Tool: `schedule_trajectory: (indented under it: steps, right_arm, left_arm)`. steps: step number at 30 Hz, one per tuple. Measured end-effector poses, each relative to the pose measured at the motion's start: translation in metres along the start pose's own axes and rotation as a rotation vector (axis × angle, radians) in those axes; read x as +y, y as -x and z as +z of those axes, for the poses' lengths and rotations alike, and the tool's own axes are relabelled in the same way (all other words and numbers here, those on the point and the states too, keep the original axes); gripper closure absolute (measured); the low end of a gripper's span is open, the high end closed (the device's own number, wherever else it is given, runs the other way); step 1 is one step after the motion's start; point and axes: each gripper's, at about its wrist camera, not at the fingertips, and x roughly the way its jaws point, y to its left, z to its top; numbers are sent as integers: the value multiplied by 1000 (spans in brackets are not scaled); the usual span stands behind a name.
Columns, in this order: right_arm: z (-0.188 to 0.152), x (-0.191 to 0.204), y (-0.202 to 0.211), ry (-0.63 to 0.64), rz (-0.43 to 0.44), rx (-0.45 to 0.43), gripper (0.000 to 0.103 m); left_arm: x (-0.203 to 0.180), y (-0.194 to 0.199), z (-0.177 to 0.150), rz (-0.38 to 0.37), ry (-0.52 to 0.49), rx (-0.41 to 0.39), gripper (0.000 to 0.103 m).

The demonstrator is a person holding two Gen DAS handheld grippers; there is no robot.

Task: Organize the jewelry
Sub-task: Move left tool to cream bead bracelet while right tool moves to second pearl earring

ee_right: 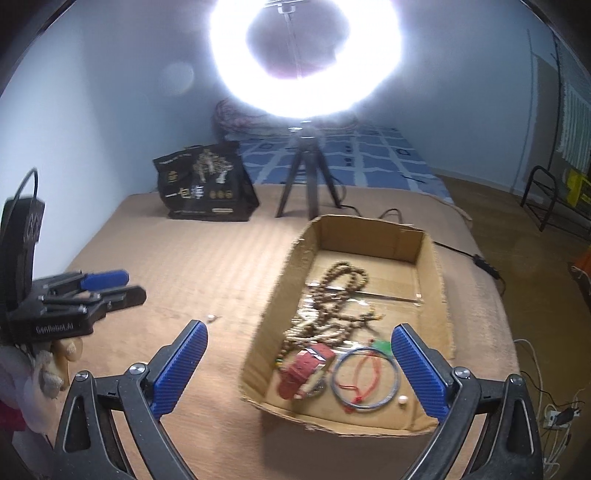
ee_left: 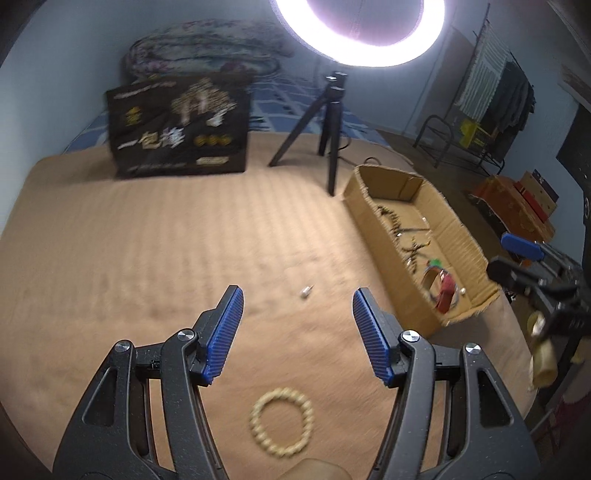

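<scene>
In the left wrist view we see, at upper left, a black printed carrier bag (ee_left: pixel 179 127) with gold and white Chinese characters; blur keeps us from reading them. Below it stretches the tan ribbed bed cover (ee_left: pixel 147 236), bare in the middle. At lower centre our left gripper (ee_left: pixel 297 301) stands spread, blue ribbed pads apart with nothing between them. Under it, near the bottom edge, lies a cream beaded bracelet (ee_left: pixel 282 422), a closed ring flat on the cover. Just above the gap between the fingers sits a small silver-and-white earring-like piece (ee_left: pixel 306 291). A black tripod (ee_left: pixel 325 122) stands at upper centre under the glaring ring light (ee_left: pixel 360 33). Right of it the open brown cardboard box (ee_left: pixel 373 229) lies on the cover, jewelry inside.

In the right wrist view, at far left, the other tool's black body bears the white lettering "GenRobot.AI". At lower centre our right gripper (ee_right: pixel 299 341) is opened wide, empty, its left finger over the cover and its right finger in front of the box. Inside the box we see a brown wooden bead necklace (ee_right: pixel 341 288), a red folded pouch (ee_right: pixel 304 369), a blue thin hoop bangle (ee_right: pixel 365 376) with a red cord lying across it, and a small white bead (ee_right: pixel 402 400). A black cable (ee_right: pixel 465 254) trails at the right beyond the box.
</scene>
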Motion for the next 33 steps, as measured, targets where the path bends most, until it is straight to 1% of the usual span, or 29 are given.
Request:
schedule_trajectory:
  steps: [3,7,11,14,18,21,22,23,24,26,27,29,32,33]
  right_arm:
    - [2,13,-5,11,35,4,2]
    - [3,33,-16,31,83,23,3]
    - [1,55,-31,57,120,52,12]
    - [-1,68,-42,66,141,74,16]
    - [-5,82,-57,72,156,108,26]
    - [-7,92,-69,83,164,133,30]
    - [-8,94,-73,85,165,141,31]
    - [-9,97,-77,85,166,148,31]
    - [-10,98,-81,85,164,153,34]
    - [-11,102,-91,86,158,169,40]
    - [-12,103,-95,85,156,175,43]
    - [-14,107,-106,87,148,190,44]
    - [-14,112,-118,89,127,205,50]
    - [-15,112,-121,87,120,210,51]
  left_arm:
    - [14,6,-18,6,19,15,40]
    - [22,10,-40,10,18,35,40]
    - [23,15,-58,20,-7,34,40]
    - [24,14,-69,15,-12,54,40]
    - [23,11,-77,20,-22,55,40]
    - [23,7,-82,5,-20,63,40]
    - [23,5,-83,5,-25,65,43]
    - [22,3,-85,7,-32,71,50]
    - [23,1,-86,6,-34,76,54]
    - [24,-3,-89,1,-32,85,54]
    - [24,-5,-90,-1,-30,90,59]
    - [25,-9,-92,-7,-24,100,64]
    - [25,-13,-93,-12,-28,104,67]
    - [25,-15,-93,-14,-31,106,71]
